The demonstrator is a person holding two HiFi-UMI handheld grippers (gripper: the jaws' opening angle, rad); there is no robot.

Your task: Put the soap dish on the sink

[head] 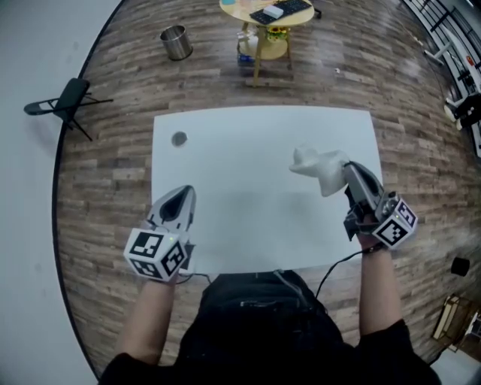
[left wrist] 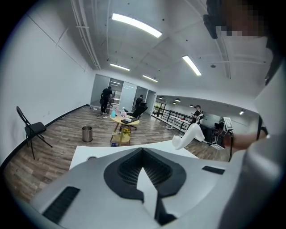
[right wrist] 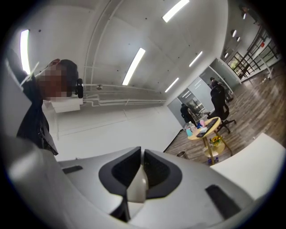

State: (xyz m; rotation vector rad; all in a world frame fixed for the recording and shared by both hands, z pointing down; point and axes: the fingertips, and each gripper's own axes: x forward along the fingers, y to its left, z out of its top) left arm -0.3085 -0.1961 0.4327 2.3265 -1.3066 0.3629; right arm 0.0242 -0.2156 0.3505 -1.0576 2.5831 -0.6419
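While the right gripper (head: 349, 171) clamps one end of the white soap dish (head: 319, 167) and carries it above the right half of the white table (head: 248, 218), nothing has been set down, so I judge the placing is all still to do. The left gripper (head: 186, 192), jaws together and empty, waits at lower left. No basin shows, only a small grey disc (head: 179, 138). Plank flooring, a metal bin (head: 176, 42), a round table (head: 259, 15) and a folding chair (head: 69, 98) surround.
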